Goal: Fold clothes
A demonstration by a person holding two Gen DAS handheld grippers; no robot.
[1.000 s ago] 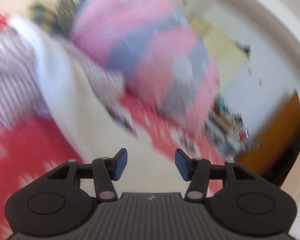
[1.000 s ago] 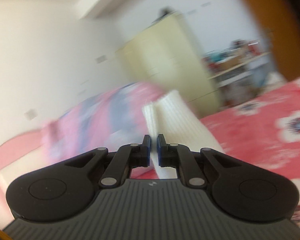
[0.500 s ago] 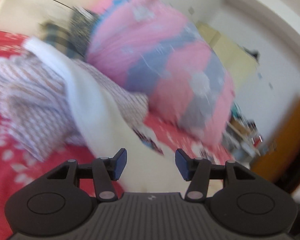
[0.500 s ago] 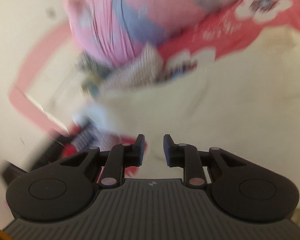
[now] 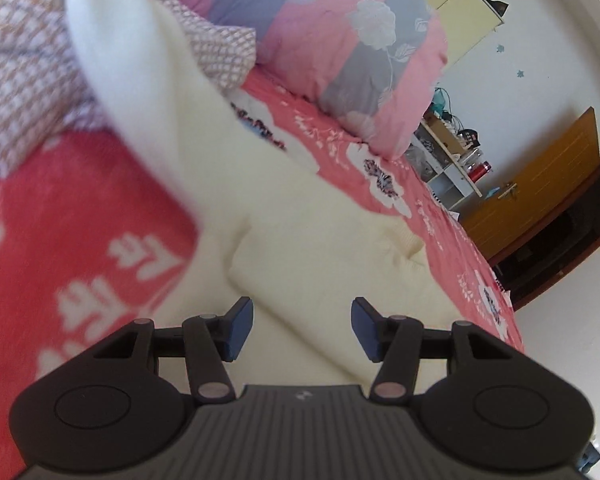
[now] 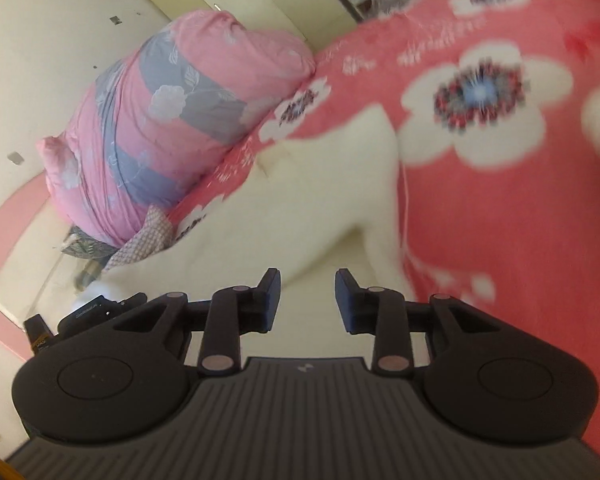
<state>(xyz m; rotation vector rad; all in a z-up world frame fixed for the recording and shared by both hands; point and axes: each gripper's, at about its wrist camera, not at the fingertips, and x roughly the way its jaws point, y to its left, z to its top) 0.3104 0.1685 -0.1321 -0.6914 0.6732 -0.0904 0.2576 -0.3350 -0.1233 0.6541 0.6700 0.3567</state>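
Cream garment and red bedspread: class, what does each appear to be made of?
Cream garment: likely a soft knit, wool or acrylic; matte, thick rounded folds, ribbed edge.
Red bedspread: probably printed woven cotton or polyester; flat, matte, white flower pattern. Blur leaves the weave unclear.

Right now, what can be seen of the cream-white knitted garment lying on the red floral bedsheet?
The cream-white knitted garment looks soft and thick, plain in colour. It lies spread and rumpled across the red floral bedsheet, with a fold ridge near the left gripper and a ribbed edge toward the right. One long part runs up over a small-checked pink-and-white cloth. Both grippers are open above it, neither holding it; the right gripper's jaws are opening. Parts are motion-blurred.
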